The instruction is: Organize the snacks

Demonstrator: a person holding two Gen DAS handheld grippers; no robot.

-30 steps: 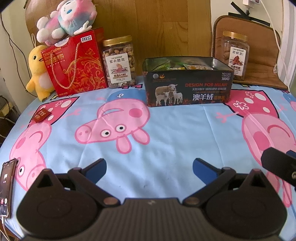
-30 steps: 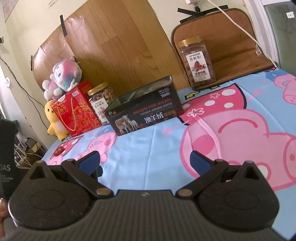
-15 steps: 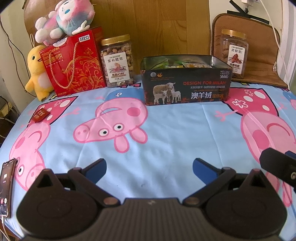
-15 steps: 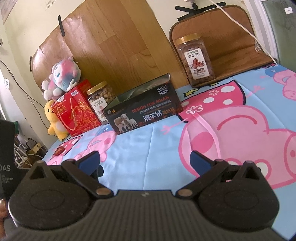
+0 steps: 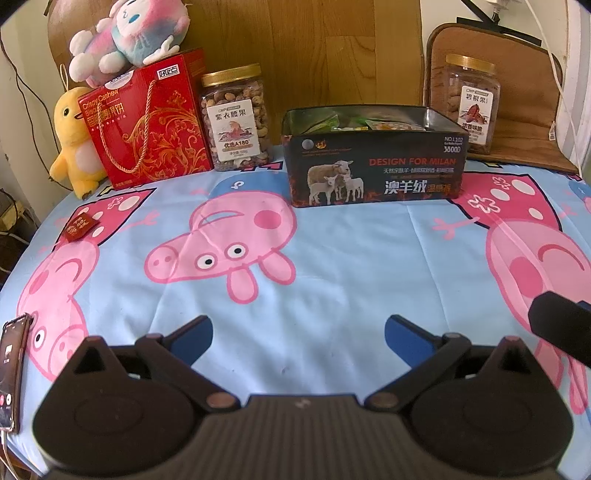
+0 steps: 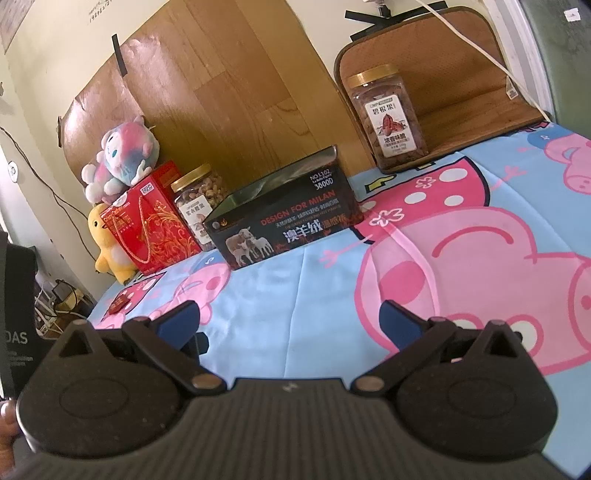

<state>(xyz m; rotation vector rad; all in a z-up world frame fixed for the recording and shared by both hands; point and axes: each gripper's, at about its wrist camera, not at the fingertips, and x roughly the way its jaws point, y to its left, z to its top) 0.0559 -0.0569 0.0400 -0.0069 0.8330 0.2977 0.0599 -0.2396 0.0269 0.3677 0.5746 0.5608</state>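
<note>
A black open tin (image 5: 373, 173) (image 6: 284, 225) with sheep printed on it stands at the back of the table, with several snack packets inside. A small red snack packet (image 5: 79, 226) (image 6: 119, 303) lies alone on the cloth at the far left. Left of the tin stand a jar of nuts (image 5: 234, 116) (image 6: 197, 205) and a red gift box (image 5: 147, 122) (image 6: 151, 229). A second jar (image 5: 471, 103) (image 6: 388, 118) stands at the back right. My left gripper (image 5: 298, 338) and my right gripper (image 6: 290, 325) are both open and empty, low over the near cloth.
Two plush toys (image 5: 77, 147) (image 5: 125, 35) sit by and on the red box. A phone (image 5: 11, 369) lies at the left table edge. A brown cushion (image 5: 517, 92) leans behind the right jar. The right gripper's tip (image 5: 557, 325) shows at the left view's right edge.
Both cameras have tilted or drawn back slightly, so the tin and jars sit a little lower in view. Nothing on the table has moved, and both grippers stay open.
</note>
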